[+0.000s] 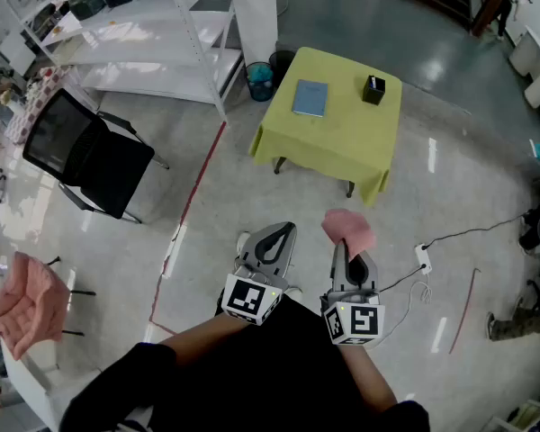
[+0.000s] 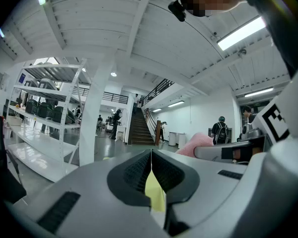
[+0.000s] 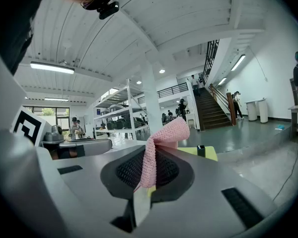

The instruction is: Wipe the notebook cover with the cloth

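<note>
Yellow table (image 1: 342, 147) bears notebook (image 1: 310, 98); right gripper (image 1: 341, 252) pinches half-hidden cloth (image 1: 351, 228); left gripper (image 1: 284, 233) pressed together.

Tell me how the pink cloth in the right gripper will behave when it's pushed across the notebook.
Probably floppy: the cloth folds and droops over above the right gripper, which is shut on it. Its open knit suggests it is light and grips rather than slides. Pushed over the notebook, it will likely bunch up unless pressed flat.
</note>
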A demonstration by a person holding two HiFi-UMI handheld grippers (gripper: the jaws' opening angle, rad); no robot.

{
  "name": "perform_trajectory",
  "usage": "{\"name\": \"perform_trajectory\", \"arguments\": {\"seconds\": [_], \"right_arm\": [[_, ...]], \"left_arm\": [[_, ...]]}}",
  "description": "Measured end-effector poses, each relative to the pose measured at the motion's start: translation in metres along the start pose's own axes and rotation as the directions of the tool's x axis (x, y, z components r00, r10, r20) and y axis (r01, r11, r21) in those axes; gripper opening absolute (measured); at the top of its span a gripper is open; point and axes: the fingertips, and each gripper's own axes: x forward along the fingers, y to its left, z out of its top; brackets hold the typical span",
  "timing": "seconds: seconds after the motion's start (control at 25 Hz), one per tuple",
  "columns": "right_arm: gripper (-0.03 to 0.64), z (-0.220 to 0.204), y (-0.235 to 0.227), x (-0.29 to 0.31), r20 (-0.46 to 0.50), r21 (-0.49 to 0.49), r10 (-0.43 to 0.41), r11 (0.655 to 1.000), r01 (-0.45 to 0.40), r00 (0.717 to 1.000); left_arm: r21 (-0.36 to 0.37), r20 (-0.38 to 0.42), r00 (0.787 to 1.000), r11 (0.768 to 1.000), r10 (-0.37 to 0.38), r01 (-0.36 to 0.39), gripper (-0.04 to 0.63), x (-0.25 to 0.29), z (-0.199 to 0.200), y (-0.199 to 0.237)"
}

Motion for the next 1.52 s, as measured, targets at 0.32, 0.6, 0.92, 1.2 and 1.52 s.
{"name": "perform_trajectory", "arguments": {"seconds": [0.32, 0.6, 0.92, 1.2, 1.52], "right_arm": [[0.038, 0.008, 0.025, 0.061, 0.018, 0.053, 0.057, 0.997, -0.058, 0.998], [0.038, 0.018, 0.040, 0.137, 0.000, 0.017, 0.012, 1.000, -0.012, 1.000], [0.038, 0.026, 0.063, 0.228, -0.032, 0.005, -0.068, 0.998, 0.068, 0.997], [0.038, 0.025, 0.082, 0.294, -0.029, 0.026, -0.121, 0.992, 0.122, 0.992], [0.038, 0.025, 0.097, 0.342, -0.077, 0.071, -0.111, 0.991, 0.116, 0.991]], "left_arm": [[-0.046, 0.018, 0.999, 0.998, 0.031, -0.030, 0.018, 0.021, 0.010, 0.074], [-0.070, 0.047, 0.999, 0.998, 0.009, -0.006, 0.018, 0.044, 0.018, 0.164], [-0.105, 0.042, 0.998, 0.993, -0.043, 0.047, 0.018, 0.070, 0.020, 0.255], [-0.129, 0.043, 0.997, 0.989, -0.067, 0.072, 0.018, 0.088, 0.018, 0.332], [-0.103, 0.054, 0.995, 0.991, -0.083, 0.088, 0.018, 0.108, 0.019, 0.392]]}}
